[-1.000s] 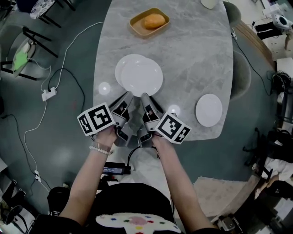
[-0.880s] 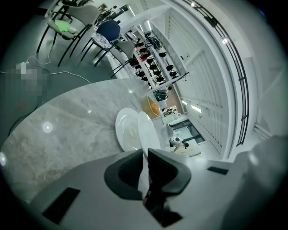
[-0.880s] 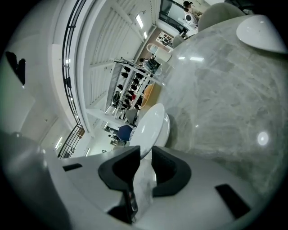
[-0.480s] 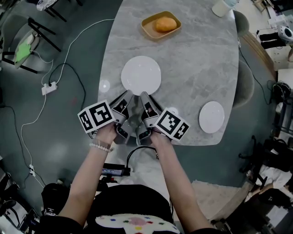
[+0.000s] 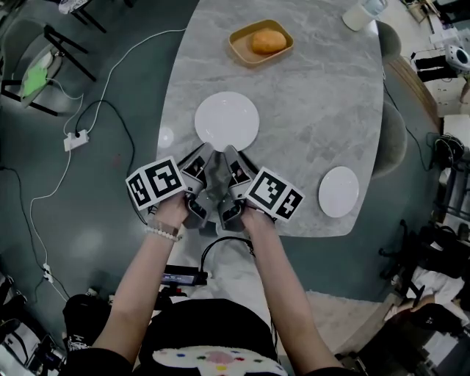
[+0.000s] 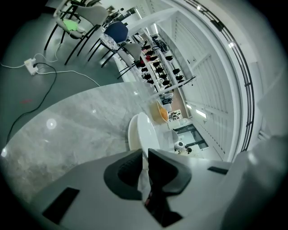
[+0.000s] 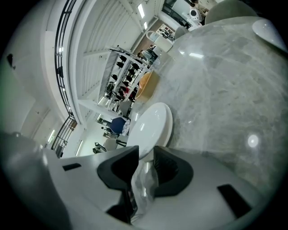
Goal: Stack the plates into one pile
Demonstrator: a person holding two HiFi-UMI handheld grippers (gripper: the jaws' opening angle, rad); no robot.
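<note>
Two white plates (image 5: 226, 120) lie squarely one on the other in the middle of the grey marble table (image 5: 323, 103). Both grippers meet at the pile's near rim. My left gripper (image 5: 208, 153) is shut on the top plate's rim (image 6: 143, 130), which runs into the narrow gap of that gripper (image 6: 145, 155). My right gripper (image 5: 226, 151) has just been opening. The same rim (image 7: 150, 126) sits between the jaws of this gripper (image 7: 146, 153) with some slack. A third, smaller white plate (image 5: 338, 192) lies alone near the table's right front edge.
A tan tray (image 5: 261, 42) with an orange bun sits at the far side. A pale cup (image 5: 363, 13) stands at the far right corner. Chairs (image 5: 44, 70) and cables (image 5: 88, 125) are on the floor to the left. The table's front edge is just under my hands.
A second ago the top plate sat offset to the right over the lower one; now it lies squarely on it. Both grippers have come down slightly with it.
</note>
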